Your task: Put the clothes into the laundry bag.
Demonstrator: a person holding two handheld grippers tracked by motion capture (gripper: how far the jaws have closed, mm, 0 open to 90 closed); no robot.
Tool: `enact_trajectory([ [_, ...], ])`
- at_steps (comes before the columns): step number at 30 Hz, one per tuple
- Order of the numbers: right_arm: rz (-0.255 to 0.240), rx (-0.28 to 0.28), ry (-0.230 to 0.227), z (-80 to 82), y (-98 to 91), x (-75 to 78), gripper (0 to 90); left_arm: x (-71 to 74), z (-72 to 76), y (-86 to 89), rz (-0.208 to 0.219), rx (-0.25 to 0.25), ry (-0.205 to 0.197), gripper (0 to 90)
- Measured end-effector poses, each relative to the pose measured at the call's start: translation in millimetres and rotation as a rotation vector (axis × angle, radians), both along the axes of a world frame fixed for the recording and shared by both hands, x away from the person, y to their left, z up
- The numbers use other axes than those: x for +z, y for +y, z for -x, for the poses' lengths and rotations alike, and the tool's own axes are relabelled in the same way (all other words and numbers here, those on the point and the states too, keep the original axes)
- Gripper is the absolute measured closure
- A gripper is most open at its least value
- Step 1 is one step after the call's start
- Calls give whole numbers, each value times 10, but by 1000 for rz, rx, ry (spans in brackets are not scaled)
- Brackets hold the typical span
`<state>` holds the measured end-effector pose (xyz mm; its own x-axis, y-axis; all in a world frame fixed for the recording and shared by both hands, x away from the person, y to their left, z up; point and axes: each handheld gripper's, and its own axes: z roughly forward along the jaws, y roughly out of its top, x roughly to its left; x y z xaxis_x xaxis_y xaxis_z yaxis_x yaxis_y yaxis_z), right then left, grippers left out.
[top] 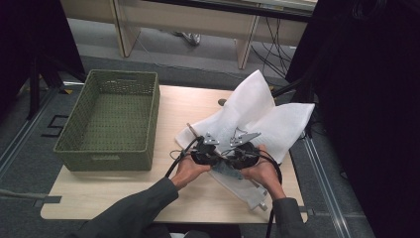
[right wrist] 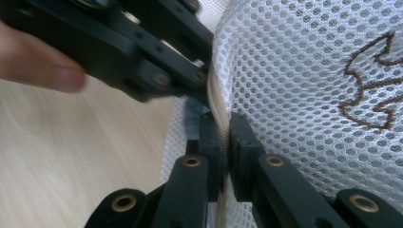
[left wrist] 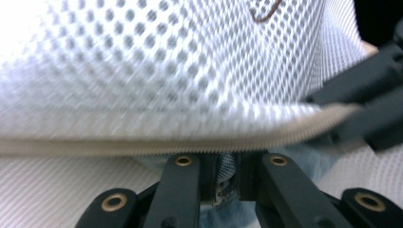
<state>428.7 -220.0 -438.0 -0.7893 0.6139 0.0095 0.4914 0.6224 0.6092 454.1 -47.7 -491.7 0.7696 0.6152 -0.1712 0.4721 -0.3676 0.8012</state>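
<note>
Spreading across the right half of the pale wooden desk [top: 124, 198] is a large white mesh laundry bag [top: 257, 106] with a cream zipper edge, its upper part standing up in folds and its lower end lying flat towards the near edge. To its left, well apart, sits a rectangular green woven basket [top: 111, 121].

Both hands meet at the bag's near left edge, side by side and almost touching. The left gripper [top: 207, 147] shows its jaws drawn close together in the left gripper view, pinching a bit of blue denim fabric [left wrist: 223, 166] just beneath the bag's zipper seam [left wrist: 190, 145]. The right gripper [right wrist: 223, 142] is clamped tight on the cream zipper edge of the bag, the seam running straight up between its two black jaws. In the right gripper view the left gripper lies just above, touching the mesh, with a fingertip [right wrist: 52, 71] of the left hand beside it. Brown embroidery [right wrist: 370, 90] marks the mesh at the right.
</note>
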Motion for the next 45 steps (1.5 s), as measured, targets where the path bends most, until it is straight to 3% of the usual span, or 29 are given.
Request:
enact_trajectory([
  [1, -3, 10, 20, 1, -9, 8, 861, -32, -13, -7, 27, 4, 12, 812],
  [4, -17, 6, 24, -12, -16, -20, 862, -98, -48, 40, 58, -40, 12, 797],
  [7, -33, 7, 66, -16, 12, -105, 862, -127, -42, 84, 28, -76, 8, 754],
  [10, -27, 10, 80, -43, 50, -187, 863, -142, -22, 136, 3, -105, 8, 713],
  [13, 3, 32, 100, -54, 87, -278, 862, -126, 30, 164, -97, -131, -16, 665],
  [14, 15, 32, 112, -54, 102, -304, 865, -100, 43, 205, -137, -146, -4, 618],
  [15, 44, 28, 113, -58, 121, -330, 865, -80, 62, 241, -101, -163, 19, 576],
  [16, 48, 23, 105, -63, 129, -342, 865, -58, 73, 278, -91, -167, 24, 557],
  [20, 54, 26, 103, -67, 135, -336, 866, 36, 115, 416, -137, -158, 6, 539],
  [22, 58, 14, 102, -59, 126, -334, 866, 53, 115, 491, -120, -134, 11, 547],
  [23, 63, 11, 102, -57, 120, -328, 866, 64, 104, 535, -120, -133, -3, 546],
  [24, 65, 12, 101, -57, 118, -330, 866, 72, 111, 566, -121, -101, 4, 542],
  [27, 67, 11, 97, -59, 125, -338, 866, 88, 76, 629, -128, -67, 7, 525],
  [30, 69, 10, 96, -59, 124, -339, 866, 86, 7, 660, -113, -33, -5, 539],
  [33, 74, 11, 96, -66, 123, -342, 866, 5, -78, 603, -207, -25, -38, 572],
  [34, 75, 7, 98, -62, 125, -341, 866, -39, -114, 579, -212, -38, -36, 587],
  [35, 76, 7, 95, -62, 126, -342, 866, -82, -140, 553, -211, -29, -8, 589],
  [37, 83, 2, 95, -56, 131, -343, 866, -161, -181, 529, -216, -74, 24, 581],
  [38, 88, 6, 89, -64, 128, -346, 866, -170, -182, 527, -222, -97, -10, 590],
  [39, 89, 10, 87, -69, 126, -350, 866, -161, -179, 527, -240, -98, -18, 639],
  [41, 92, -6, 87, -65, 136, -362, 866, -155, -167, 523, -233, -92, 3, 744],
  [42, 101, -2, 80, -71, 135, -363, 867, -130, -159, 527, -269, -116, 12, 787],
  [43, 102, 0, 80, -75, 135, -364, 867, -131, -123, 493, -260, -97, 13, 820],
  [45, 115, 2, 77, -87, 128, -370, 868, -102, -92, 518, -300, -131, 28, 854],
])
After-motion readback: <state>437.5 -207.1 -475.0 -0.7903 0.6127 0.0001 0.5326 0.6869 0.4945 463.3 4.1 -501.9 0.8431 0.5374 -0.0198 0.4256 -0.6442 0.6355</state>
